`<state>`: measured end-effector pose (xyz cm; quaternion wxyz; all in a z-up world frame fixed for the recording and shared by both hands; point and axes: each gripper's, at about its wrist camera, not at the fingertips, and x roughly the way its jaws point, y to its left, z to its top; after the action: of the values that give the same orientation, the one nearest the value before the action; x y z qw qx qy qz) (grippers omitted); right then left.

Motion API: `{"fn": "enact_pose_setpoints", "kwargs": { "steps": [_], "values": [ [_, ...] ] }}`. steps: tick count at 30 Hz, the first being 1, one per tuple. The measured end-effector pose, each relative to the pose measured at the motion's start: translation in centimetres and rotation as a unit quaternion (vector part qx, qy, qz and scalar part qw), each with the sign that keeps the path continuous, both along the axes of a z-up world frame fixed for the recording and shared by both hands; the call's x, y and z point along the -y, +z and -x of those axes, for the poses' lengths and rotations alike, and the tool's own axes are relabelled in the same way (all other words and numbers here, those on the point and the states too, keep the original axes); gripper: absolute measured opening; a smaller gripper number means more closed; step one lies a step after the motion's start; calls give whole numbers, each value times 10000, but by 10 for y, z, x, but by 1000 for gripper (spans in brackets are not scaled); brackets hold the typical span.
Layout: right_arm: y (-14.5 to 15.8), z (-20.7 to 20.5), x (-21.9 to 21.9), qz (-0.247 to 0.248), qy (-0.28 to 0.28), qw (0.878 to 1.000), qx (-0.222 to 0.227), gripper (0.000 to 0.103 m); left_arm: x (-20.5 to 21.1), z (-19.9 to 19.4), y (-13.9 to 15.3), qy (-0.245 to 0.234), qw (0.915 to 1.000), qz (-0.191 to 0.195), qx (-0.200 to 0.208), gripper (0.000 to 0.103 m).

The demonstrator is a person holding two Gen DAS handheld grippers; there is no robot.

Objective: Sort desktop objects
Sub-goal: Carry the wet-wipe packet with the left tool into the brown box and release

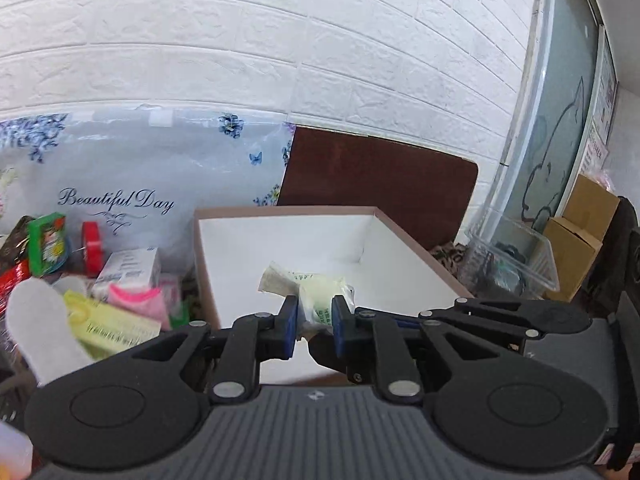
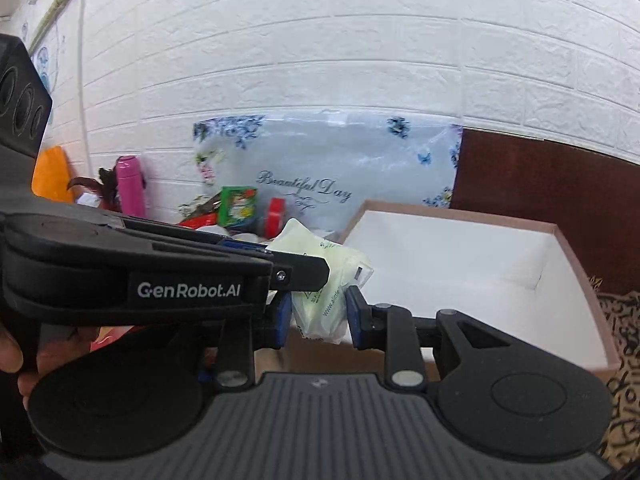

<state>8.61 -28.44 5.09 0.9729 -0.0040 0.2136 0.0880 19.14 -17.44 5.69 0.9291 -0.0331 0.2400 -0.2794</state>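
Pale green and crinkly, the plastic-wrapped packet (image 1: 318,300) hangs over the near edge of the white-lined box (image 1: 280,236), pinched from two sides: the left gripper (image 1: 315,322) has its jaws closed on the packet's lower end, and the right gripper (image 2: 318,316) has its jaws clamped on the same packet (image 2: 320,284). Inside the box the floor looks bare, so by my reading no item has yet been sorted into it and this packet would be the first. To the left of the box a heap waits on the bench: a green carton (image 1: 47,242), a red tape roll (image 1: 93,245), a white medicine box (image 1: 130,270), a pink pouch (image 1: 138,302) and a yellow-green pack (image 1: 114,328). Nearly all the sorting therefore seems left to do, starting with releasing the packet into the box.
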Motion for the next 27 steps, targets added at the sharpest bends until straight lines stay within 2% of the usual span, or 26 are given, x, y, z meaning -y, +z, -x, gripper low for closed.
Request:
{"fn": "enact_pose_setpoints", "kwargs": {
  "steps": [9, 15, 20, 27],
  "values": [
    [5, -97, 33, 450, -90, 9976, -519, 28, 29, -95, -9, 131, 9989, 92, -434, 17],
    [-13, -156, 51, 368, -128, 9933, -1084, 28, 40, -155, -31, 291, 9932, 189, -1114, 18],
    [-32, -192, 68, 131, -210, 9880, -1523, 28, 56, -184, -45, 330, 9908, -110, -1308, 19],
    [-57, -225, 85, -110, -237, 9812, -1913, 29, 63, -212, -64, 492, 9856, -229, -1602, 23]
  ]
}}
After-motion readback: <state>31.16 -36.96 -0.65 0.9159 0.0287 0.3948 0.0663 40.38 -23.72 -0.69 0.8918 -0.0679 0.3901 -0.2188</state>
